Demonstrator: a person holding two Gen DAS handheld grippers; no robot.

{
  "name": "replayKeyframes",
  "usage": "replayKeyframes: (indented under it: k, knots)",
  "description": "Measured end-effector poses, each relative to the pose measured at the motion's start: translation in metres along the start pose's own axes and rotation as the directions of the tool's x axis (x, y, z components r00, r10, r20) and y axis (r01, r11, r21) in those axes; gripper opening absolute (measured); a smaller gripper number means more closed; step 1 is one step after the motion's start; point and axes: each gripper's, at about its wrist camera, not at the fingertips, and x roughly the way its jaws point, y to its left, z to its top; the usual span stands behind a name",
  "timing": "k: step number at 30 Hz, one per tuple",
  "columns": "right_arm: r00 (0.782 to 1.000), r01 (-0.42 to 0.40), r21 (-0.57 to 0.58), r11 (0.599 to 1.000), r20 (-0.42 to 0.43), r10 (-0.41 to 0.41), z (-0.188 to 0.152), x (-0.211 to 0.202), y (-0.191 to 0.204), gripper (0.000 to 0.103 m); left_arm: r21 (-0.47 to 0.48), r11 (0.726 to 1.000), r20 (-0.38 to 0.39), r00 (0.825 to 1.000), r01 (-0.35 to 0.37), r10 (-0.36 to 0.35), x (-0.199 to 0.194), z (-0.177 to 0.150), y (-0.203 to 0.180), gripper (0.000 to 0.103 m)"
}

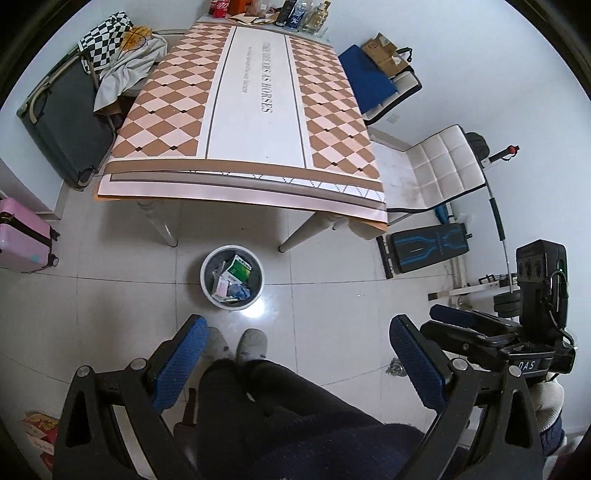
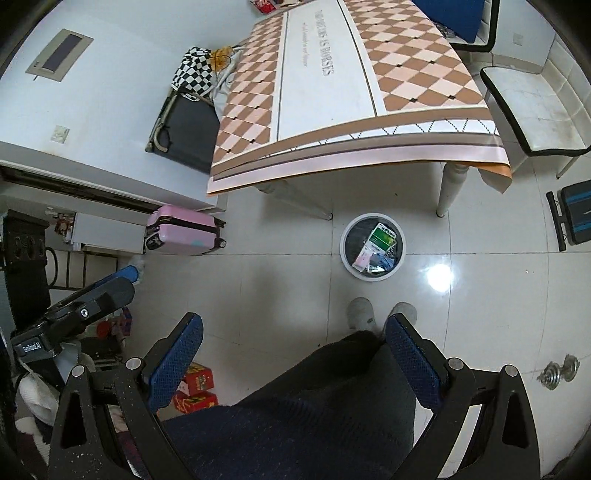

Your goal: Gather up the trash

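A round white-rimmed trash bin [image 1: 202,275] stands on the tiled floor just in front of the table. It holds a green-and-white box [image 1: 239,267], pink paper and other scraps. My left gripper [image 1: 301,354] hangs open above the person's dark trouser legs and grey slippers, short of the bin, with nothing between its blue pads. The right wrist view shows the same bin [image 2: 342,245] and my right gripper [image 2: 295,350], also open and holding nothing. Each gripper appears side-on in the other's view: the right one [image 1: 476,328] and the left one [image 2: 92,299].
The table [image 1: 251,110] wears a brown-and-pink checked cloth, with cans and bottles [image 1: 295,14] at its far end. A pink suitcase [image 2: 181,230] stands left, a white chair [image 1: 443,166] and a blue-striped black bench [image 1: 424,247] right. Red boxes [image 2: 195,387] and a dumbbell [image 2: 557,371] lie on the floor.
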Motion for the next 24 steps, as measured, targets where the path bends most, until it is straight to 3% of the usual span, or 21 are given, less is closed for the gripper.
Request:
replayKeyframes:
  k: [24]
  knots:
    - [1.000,0.005,-0.033,0.999,0.010,-0.004,0.011,-0.013,0.012,0.103,-0.029,0.999,0.026,0.999,0.024,-0.023,-0.010,-0.010,-0.004,0.101]
